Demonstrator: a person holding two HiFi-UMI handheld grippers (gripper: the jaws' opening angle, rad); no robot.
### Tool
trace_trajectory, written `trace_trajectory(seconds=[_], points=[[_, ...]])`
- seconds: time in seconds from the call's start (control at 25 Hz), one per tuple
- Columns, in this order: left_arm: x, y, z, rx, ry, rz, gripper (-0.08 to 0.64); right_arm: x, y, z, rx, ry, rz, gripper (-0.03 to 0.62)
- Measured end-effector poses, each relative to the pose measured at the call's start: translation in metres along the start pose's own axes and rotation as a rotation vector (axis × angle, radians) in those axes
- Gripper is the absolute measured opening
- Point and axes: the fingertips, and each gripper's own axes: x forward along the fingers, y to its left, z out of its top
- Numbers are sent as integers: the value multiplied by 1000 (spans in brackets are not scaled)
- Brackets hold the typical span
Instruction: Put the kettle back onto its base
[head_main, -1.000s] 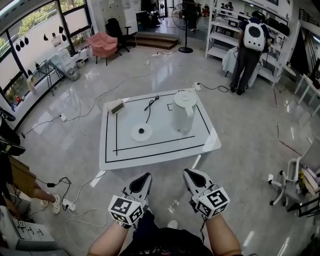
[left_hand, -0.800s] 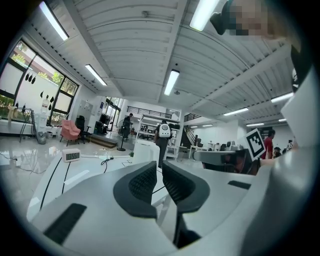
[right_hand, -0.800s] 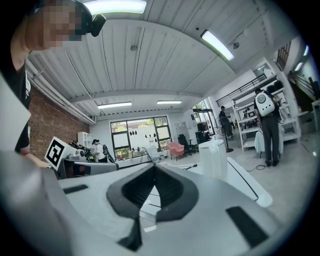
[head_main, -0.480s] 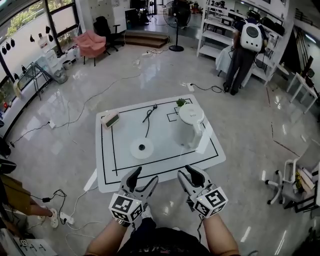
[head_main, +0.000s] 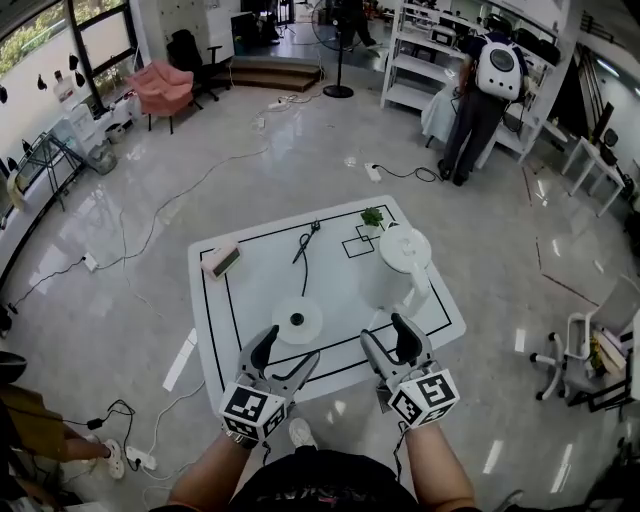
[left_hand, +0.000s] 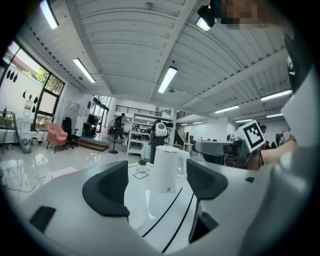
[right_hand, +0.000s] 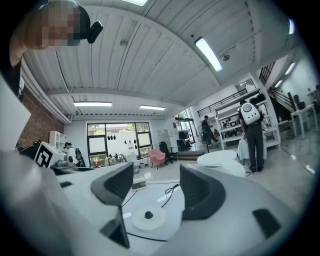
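A white kettle (head_main: 398, 268) stands upright on the right part of the white table (head_main: 240, 300). Its round white base (head_main: 297, 320) with a dark centre lies apart from it, to its left near the front edge. My left gripper (head_main: 285, 355) hovers at the front edge just before the base. My right gripper (head_main: 390, 342) is at the front edge, short of the kettle. Both have just been opening and hold nothing. The left gripper view frames the kettle (left_hand: 167, 169) between open jaws (left_hand: 156, 180). The right gripper view frames the base (right_hand: 149, 216) between open jaws (right_hand: 155, 187), with the kettle (right_hand: 220, 161) to the right.
A small boxy device (head_main: 221, 261) lies at the table's left, a little green plant (head_main: 373, 216) at the back, and the base's black cord (head_main: 305, 240) trails toward the rear. A person with a white backpack (head_main: 490, 80) stands at shelves far behind. Cables cross the floor.
Both grippers have come forward from over the floor to the table's front edge. Their jaws went from shut to wide open. The kettle and base have not moved on the table.
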Motion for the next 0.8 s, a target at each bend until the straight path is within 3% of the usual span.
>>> trace_trajectory(seconds=[0.32, 0.8], points=[[11, 33, 8, -6, -4, -55, 354, 34, -3, -8, 16, 17, -55, 275], [21, 46, 3, -27, 1, -103, 354, 55, -11, -8, -15, 38, -111, 275]])
